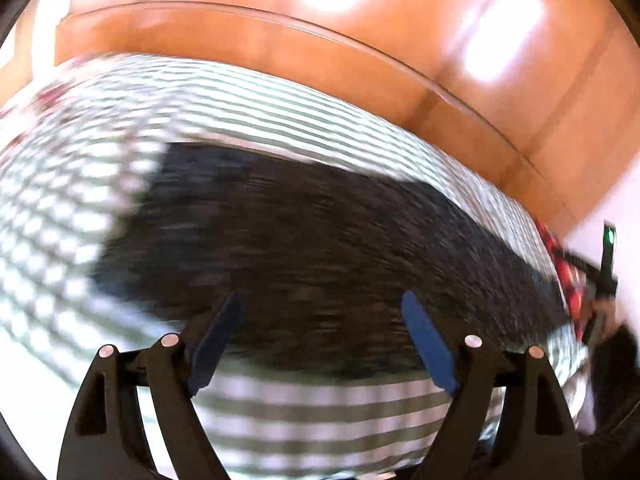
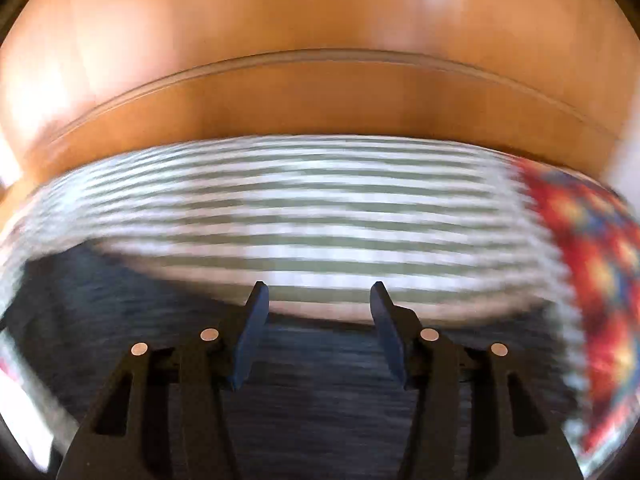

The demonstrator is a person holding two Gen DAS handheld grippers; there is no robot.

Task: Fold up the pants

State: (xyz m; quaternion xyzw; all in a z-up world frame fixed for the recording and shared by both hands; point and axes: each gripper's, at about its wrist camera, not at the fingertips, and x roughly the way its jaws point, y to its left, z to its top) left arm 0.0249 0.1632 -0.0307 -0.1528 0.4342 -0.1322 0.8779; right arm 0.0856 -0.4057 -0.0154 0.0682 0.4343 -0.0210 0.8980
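the dark pants (image 1: 304, 248) lie flat under my left claw (image 1: 322, 304) and right claw (image 2: 316, 292), both wide apart, holding nothing.

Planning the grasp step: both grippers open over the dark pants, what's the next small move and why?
Probably lower the left gripper and right gripper to the pants and shut on an edge: both are open and hold nothing, and the pants lie flat on the checked bedspread.
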